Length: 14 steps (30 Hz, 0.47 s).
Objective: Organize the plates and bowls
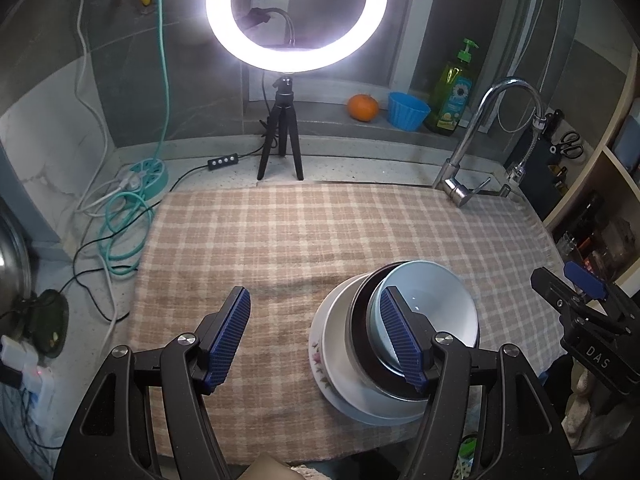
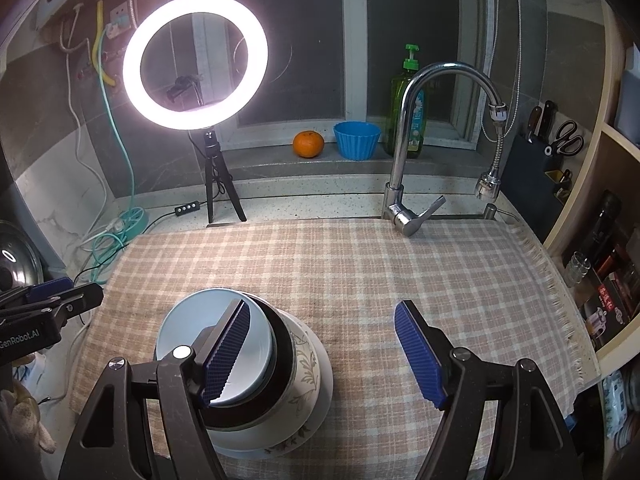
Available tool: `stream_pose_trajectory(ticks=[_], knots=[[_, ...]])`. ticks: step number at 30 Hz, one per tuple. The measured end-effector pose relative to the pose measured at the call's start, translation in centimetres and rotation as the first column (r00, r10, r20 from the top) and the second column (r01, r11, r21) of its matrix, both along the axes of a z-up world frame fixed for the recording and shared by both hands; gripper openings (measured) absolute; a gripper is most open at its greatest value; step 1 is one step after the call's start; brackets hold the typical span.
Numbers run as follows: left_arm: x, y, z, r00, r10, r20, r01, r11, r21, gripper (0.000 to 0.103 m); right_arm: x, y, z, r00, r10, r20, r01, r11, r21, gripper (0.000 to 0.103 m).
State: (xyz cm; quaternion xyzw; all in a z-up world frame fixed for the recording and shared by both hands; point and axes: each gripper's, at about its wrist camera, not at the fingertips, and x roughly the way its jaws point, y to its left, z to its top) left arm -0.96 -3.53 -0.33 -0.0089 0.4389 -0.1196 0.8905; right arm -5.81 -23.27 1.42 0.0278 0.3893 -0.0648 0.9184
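A stack of dishes stands on the checked cloth near the front edge. A pale blue bowl [image 1: 436, 304] sits on top, nested in a black-rimmed bowl [image 1: 362, 320], in a white bowl [image 1: 340, 356], on a flowered plate [image 1: 318, 364]. The stack also shows in the right wrist view, with the blue bowl [image 2: 192, 320] on top and the flowered plate [image 2: 294, 440] at the bottom. My left gripper [image 1: 320, 336] is open and empty, just left of the stack. My right gripper [image 2: 324, 352] is open and empty, just right of the stack.
A ring light on a tripod [image 1: 280, 140] stands at the back of the counter. A tap [image 2: 404, 184] stands at the back right. An orange [image 2: 308, 144], a blue cup [image 2: 356, 140] and a soap bottle [image 2: 408, 112] sit on the sill. Cables [image 1: 120, 216] lie at the left.
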Motion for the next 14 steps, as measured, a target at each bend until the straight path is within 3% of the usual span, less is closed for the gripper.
stream_pose_trajectory(ticks=[14], knots=[[0.29, 0.03, -0.11, 1.000, 0.003, 0.007, -0.003, 1.000, -0.007, 0.067, 0.27, -0.25, -0.55, 1.000, 0.002, -0.010, -0.002, 1.000, 0.001, 0.071]])
